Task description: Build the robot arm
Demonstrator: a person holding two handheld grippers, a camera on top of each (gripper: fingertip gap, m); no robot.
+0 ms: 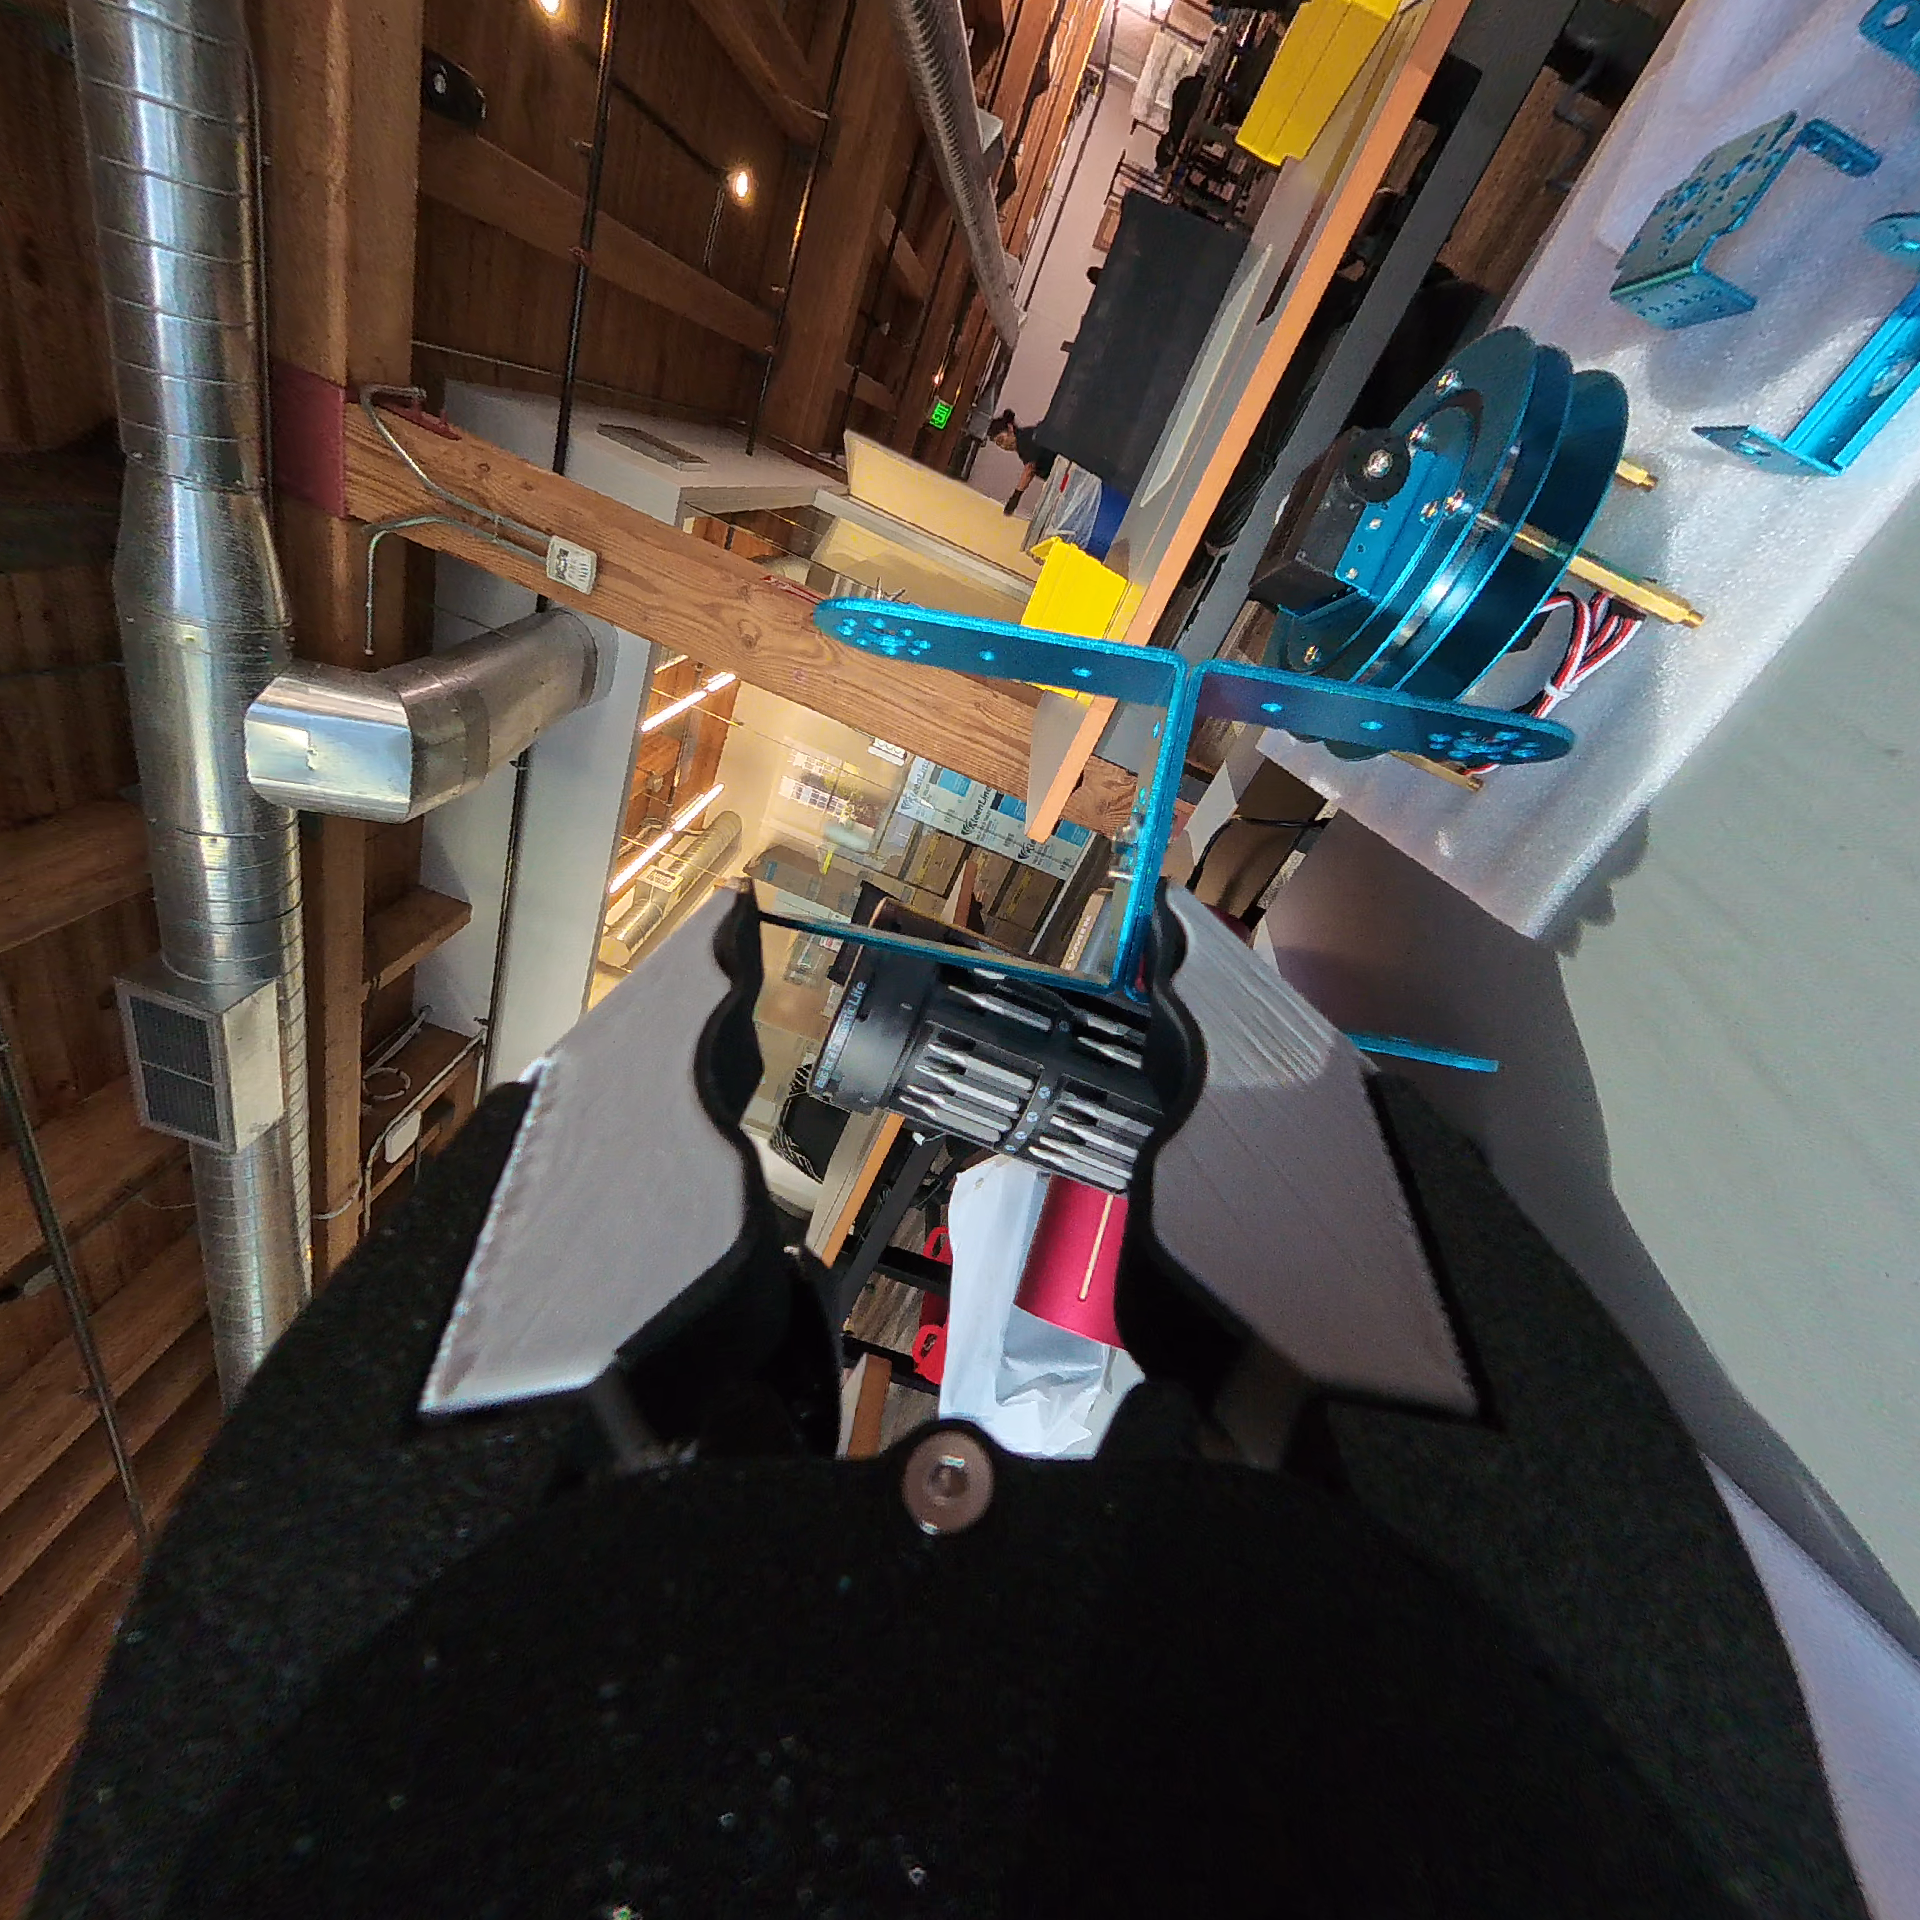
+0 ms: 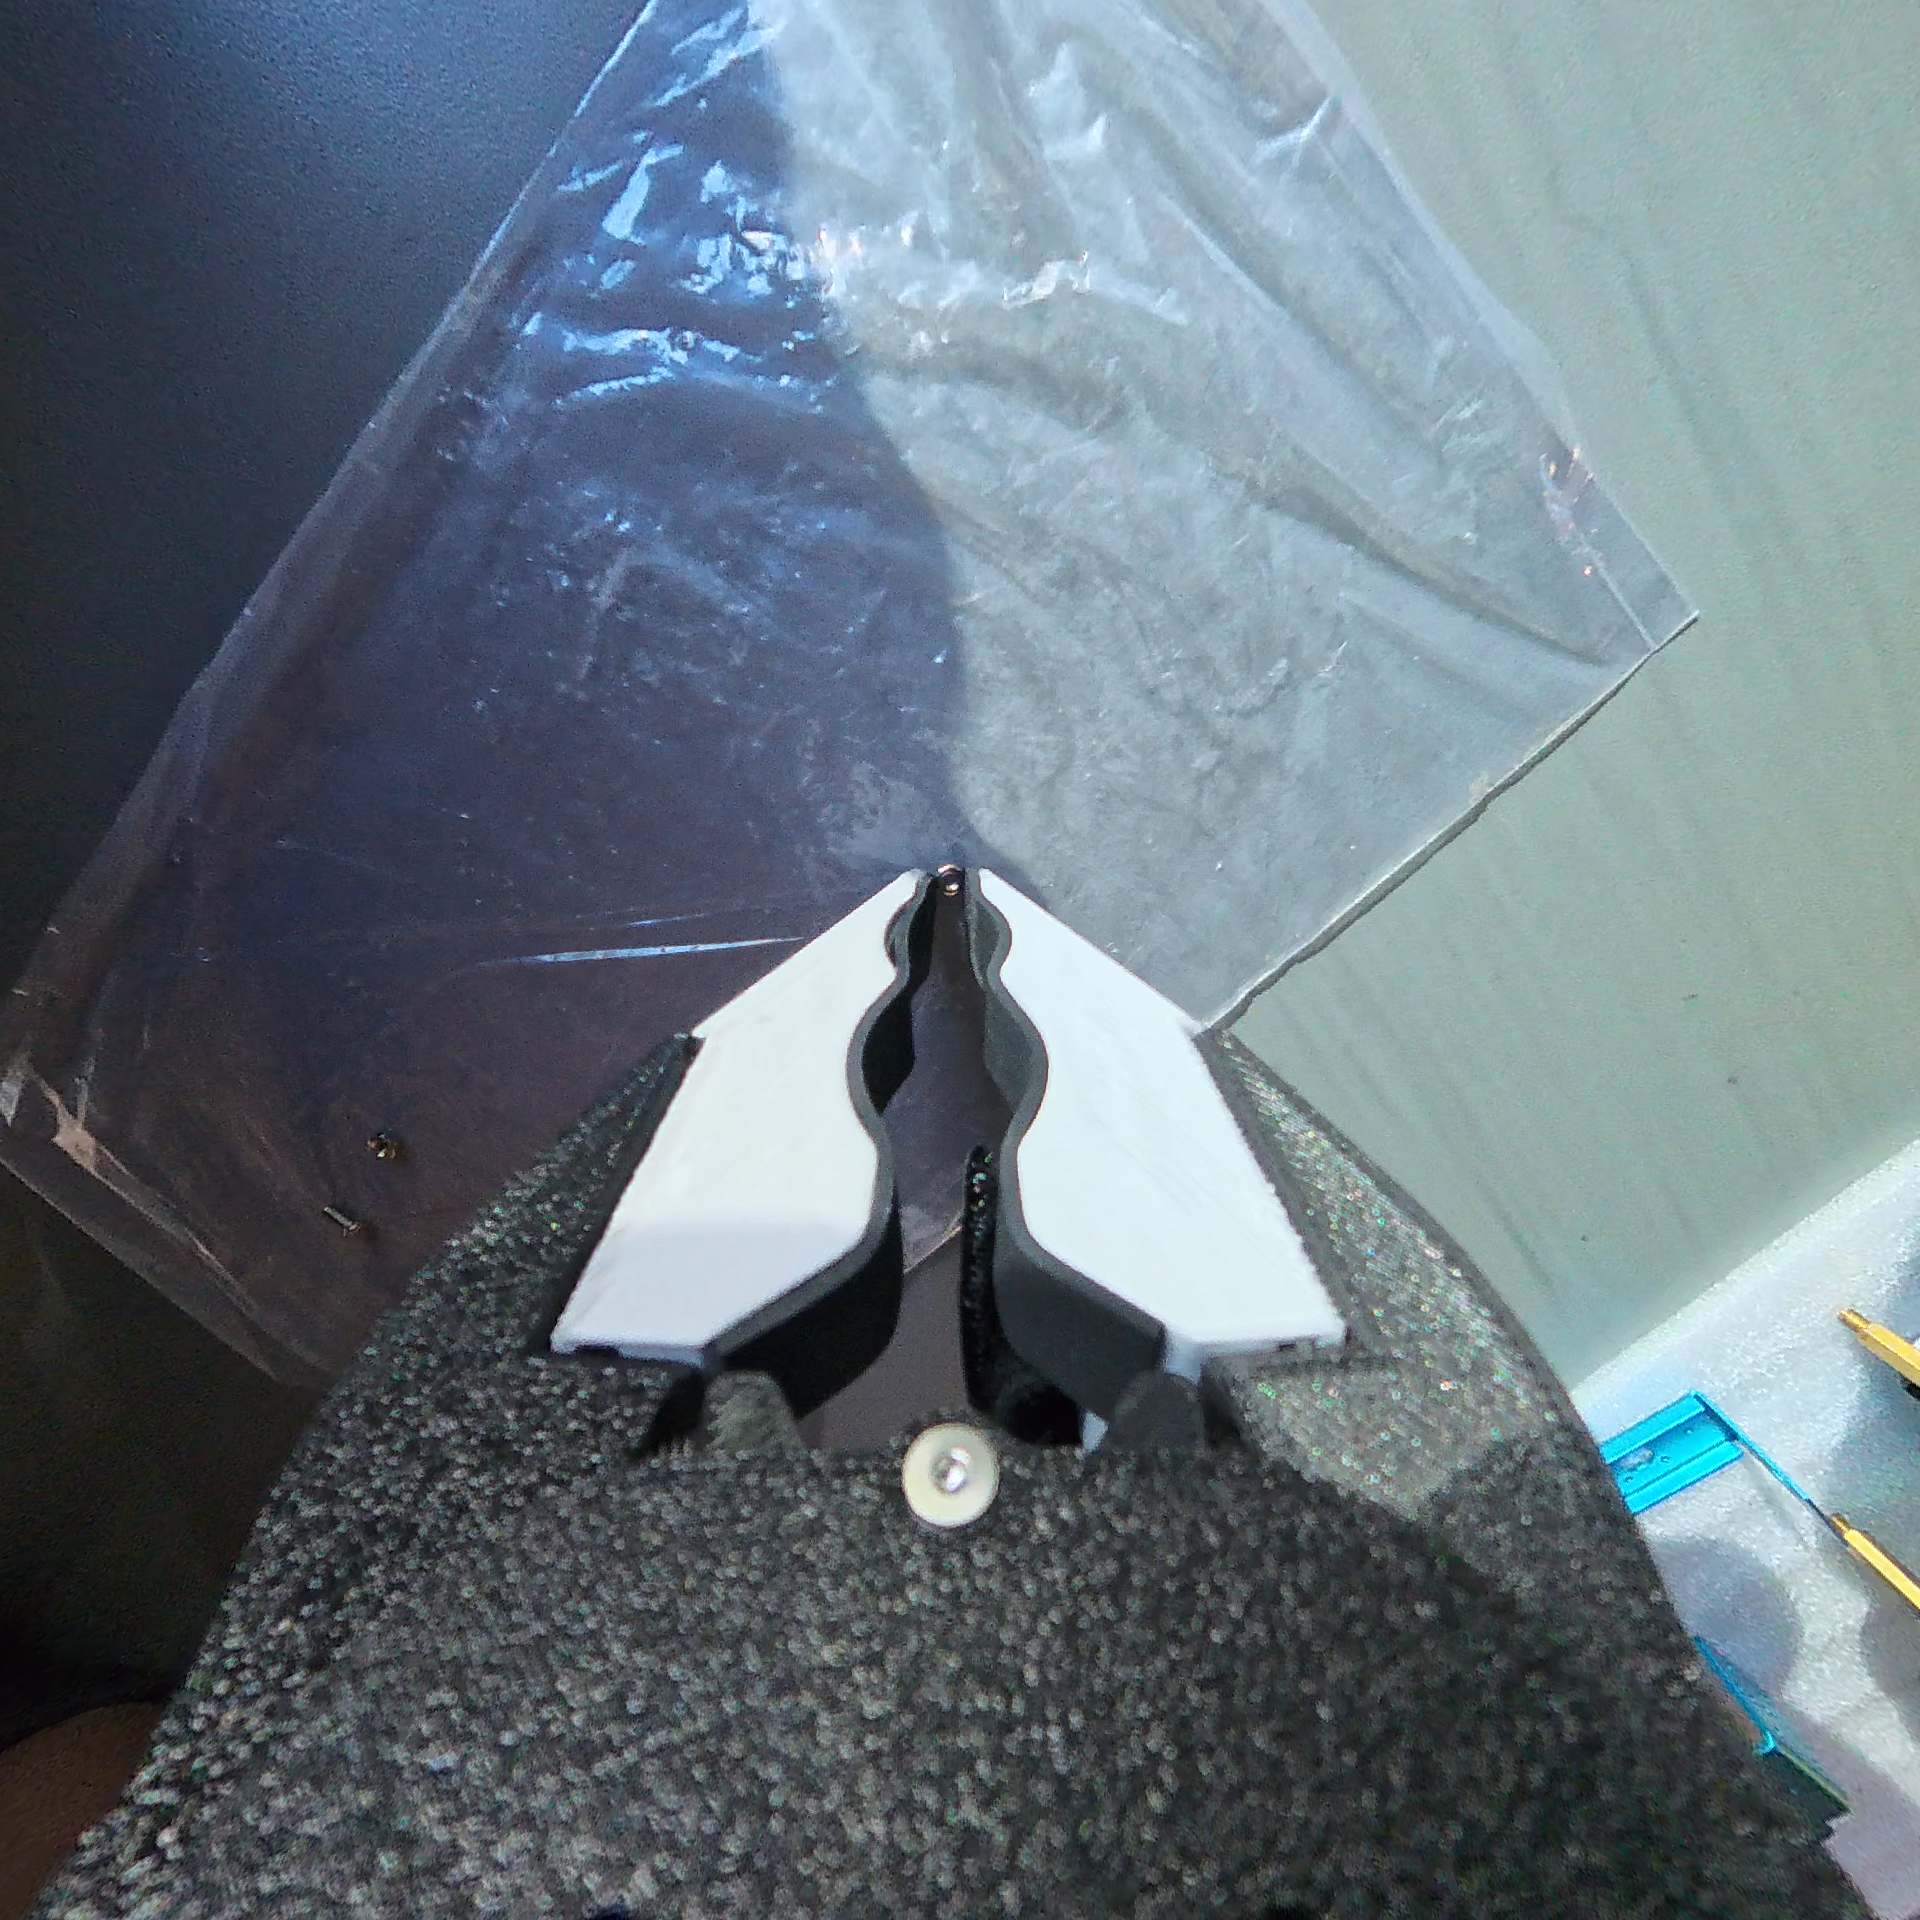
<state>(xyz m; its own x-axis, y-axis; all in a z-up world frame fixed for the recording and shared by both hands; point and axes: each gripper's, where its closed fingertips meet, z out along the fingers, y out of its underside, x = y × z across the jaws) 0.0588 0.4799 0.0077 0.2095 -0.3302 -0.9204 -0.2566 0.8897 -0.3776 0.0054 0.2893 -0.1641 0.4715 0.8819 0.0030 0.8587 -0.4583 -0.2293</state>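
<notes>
My left gripper (image 1: pixel 951 935) is shut on a blue metal bracket assembly (image 1: pixel 1153 790), two U-shaped pieces joined back to back. One perforated arm spans the gap between my fingertips and the others stick out left and right. It is held up in the air beside a blue round turntable base (image 1: pixel 1455 520) with a black servo. My right gripper (image 2: pixel 945 883) is shut on a tiny screw (image 2: pixel 948 879) pinched at the very tips. It is just over a clear plastic bag (image 2: pixel 831 468) lying flat, with two more small screws (image 2: pixel 382 1145) in its lower left corner.
White foam sheet (image 1: pixel 1714 582) carries more blue brackets (image 1: pixel 1704 229) and brass standoffs (image 2: pixel 1881 1351). A black screwdriver bit holder (image 1: pixel 997 1070), a red cylinder (image 1: pixel 1070 1278) and a white bag (image 1: pixel 997 1340) lie beyond my left fingers. The clear bag lies half on a dark mat (image 2: pixel 156 416). About 25 cm separates my left fingertips from my right.
</notes>
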